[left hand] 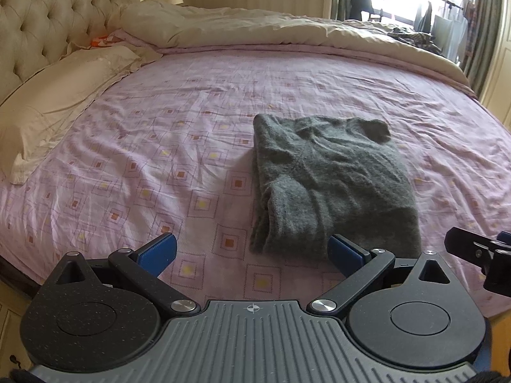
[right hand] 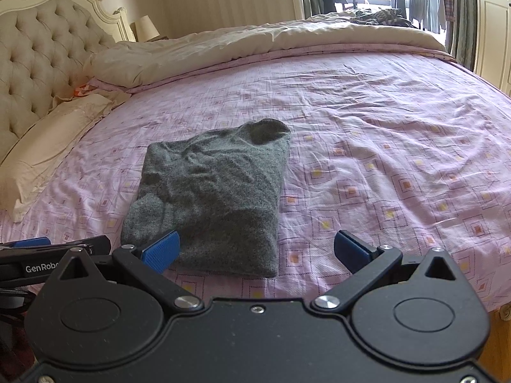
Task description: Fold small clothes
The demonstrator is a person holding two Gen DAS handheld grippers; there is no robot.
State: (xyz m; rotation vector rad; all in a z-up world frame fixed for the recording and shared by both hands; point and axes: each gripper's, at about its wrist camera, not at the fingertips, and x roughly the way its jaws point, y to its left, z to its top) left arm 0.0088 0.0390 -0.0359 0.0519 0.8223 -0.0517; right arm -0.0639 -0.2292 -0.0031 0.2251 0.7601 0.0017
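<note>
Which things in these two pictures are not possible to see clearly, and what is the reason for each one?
- grey garment, left wrist view: near hem hidden behind the left gripper.
- Same garment, right wrist view: near left corner covered by the right gripper; inner layers hidden by its own folds.
- Clothes at the window: too small and overexposed.
- Orange item by the pillow: mostly buried.
</note>
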